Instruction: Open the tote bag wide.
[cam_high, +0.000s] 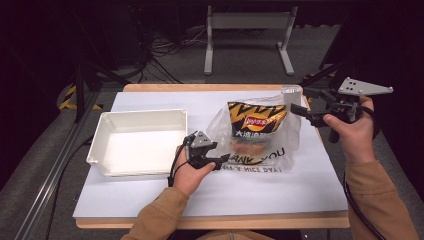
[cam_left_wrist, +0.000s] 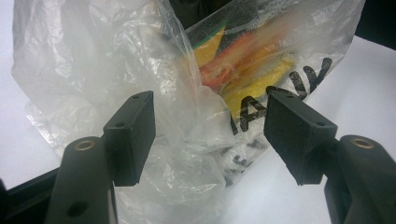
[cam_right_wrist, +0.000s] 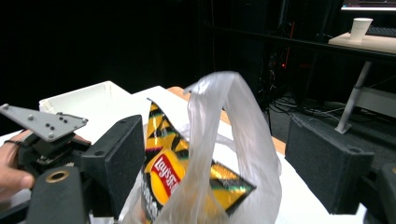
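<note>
White table (cam_high: 280, 195): plastic bag (cam_high: 265, 135) lay between open left gripper (cam_high: 223, 161) and open right gripper (cam_high: 300, 112), left nearer.

A clear plastic bag (cam_high: 260, 132) with black lettering lay right of the table's (cam_high: 210, 195) middle, a yellow-and-black crisp packet (cam_high: 256, 120) inside it. The left gripper (cam_high: 223, 159) sat at the bag's near left corner, jaws apart. The right gripper (cam_high: 295, 110) hung by the bag's far right corner, near the table's right edge. An empty white rectangular plastic tub (cam_high: 137, 142) stood towards the left edge.
</note>
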